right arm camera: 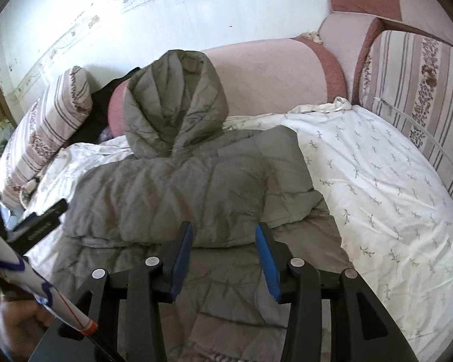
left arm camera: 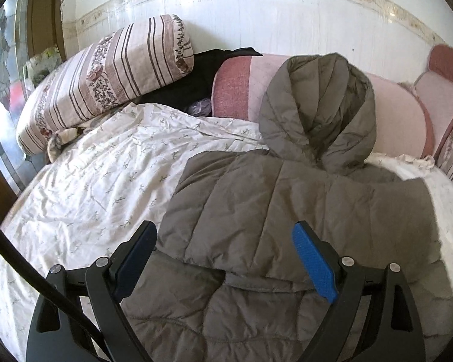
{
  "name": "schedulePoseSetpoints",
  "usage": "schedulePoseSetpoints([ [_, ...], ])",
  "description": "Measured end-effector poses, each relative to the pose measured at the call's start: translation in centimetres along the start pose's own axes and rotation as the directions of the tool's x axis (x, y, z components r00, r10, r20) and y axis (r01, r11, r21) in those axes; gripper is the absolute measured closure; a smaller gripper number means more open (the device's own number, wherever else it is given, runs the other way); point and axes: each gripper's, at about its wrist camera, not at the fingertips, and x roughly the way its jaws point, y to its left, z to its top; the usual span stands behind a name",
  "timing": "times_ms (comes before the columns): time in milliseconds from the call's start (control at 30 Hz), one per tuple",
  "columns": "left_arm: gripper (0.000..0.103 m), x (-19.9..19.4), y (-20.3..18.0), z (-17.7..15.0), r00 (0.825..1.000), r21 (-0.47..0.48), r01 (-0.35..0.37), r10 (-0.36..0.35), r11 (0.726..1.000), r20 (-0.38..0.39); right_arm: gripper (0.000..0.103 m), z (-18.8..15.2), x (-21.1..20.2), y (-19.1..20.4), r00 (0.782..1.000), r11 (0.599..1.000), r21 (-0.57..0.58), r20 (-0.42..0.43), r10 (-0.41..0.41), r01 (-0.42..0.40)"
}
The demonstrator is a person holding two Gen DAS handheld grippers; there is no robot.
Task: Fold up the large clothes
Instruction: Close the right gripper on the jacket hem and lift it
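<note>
A grey quilted puffer jacket with a hood (left arm camera: 287, 211) is seen lying on a bed covered by a white sheet printed with small sprigs (left arm camera: 90, 181). The jacket's hood (right arm camera: 175, 102) is propped at the far end against a pink and rose bolster cushion (right arm camera: 271, 69), and its hem runs toward the near edge, so the long axis lies near to far, straight ahead of both tools. Both sides appear already turned in over the body, which leaves a narrow stack with a cross edge of folded fabric lying just beyond the fingertips.

The left tool (left arm camera: 226, 259) is held above the near part of the jacket with its fingers spread wide; nothing is caught between them. The right tool (right arm camera: 223, 259) is held over the same part, its fingers standing partly apart, and no cloth is seen pinched between the blue pads (right arm camera: 267, 259). In the right wrist view the left tool (right arm camera: 42, 223) is seen at the left edge of the jacket.

A striped floral pillow (left arm camera: 105, 75) lies far left, well apart from the jacket. The coming move is judged to be a near-to-far fold, with the hem or the hood brought over the middle. Neither tool is clearly nearer: the left is placed for the left corner, the right for the right.
</note>
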Motion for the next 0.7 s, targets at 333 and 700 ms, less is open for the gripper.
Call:
schedulePoseSetpoints([
  [333, 0.012, 1.8, 0.7, 0.2, 0.999, -0.045, 0.039, -0.040, 0.998, -0.022, 0.053, 14.7, -2.9, 4.6, 0.999, 0.996, -0.092, 0.045, 0.007, -0.003],
  [700, 0.012, 4.7, -0.2, 0.6, 0.997, -0.020, 0.075, -0.075, 0.997, -0.024, 0.053, 26.6, 11.0, 5.6, 0.999, 0.998, -0.048, 0.004, -0.049, 0.049],
])
